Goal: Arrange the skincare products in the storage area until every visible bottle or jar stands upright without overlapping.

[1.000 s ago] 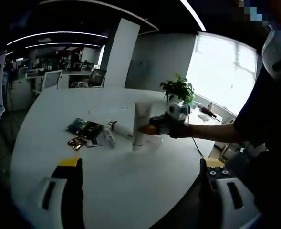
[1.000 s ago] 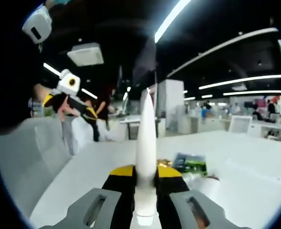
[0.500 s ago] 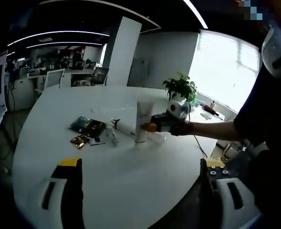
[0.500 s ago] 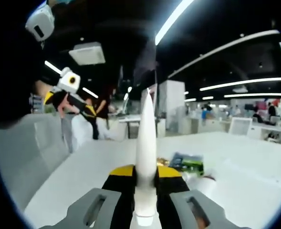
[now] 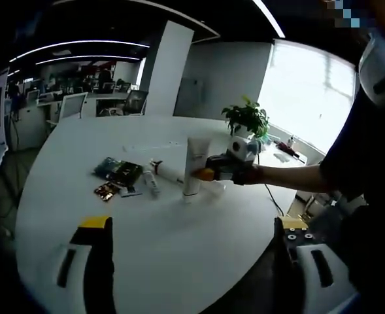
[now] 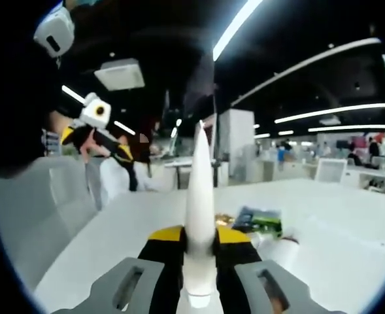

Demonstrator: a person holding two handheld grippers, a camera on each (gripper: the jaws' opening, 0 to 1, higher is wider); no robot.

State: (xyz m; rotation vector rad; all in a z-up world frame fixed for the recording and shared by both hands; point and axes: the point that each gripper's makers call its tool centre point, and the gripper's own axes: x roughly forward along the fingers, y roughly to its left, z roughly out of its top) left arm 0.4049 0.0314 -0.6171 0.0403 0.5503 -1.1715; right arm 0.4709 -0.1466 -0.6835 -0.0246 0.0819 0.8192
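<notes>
White tube (image 5: 193, 166) clamped upright in right gripper (image 5: 208, 174), cap down near the white table (image 5: 179, 248) beside the lying tube (image 5: 168, 175) and dark packets (image 5: 117, 173); left gripper (image 5: 192, 275) apart, empty; a tilted release could topple it onto its neighbours.

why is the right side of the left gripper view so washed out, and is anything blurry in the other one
Left gripper view: a bright window blows out behind the plant. Right gripper view: the white tube held close between the jaws looks soft, and the ceiling light strips glare.
</notes>
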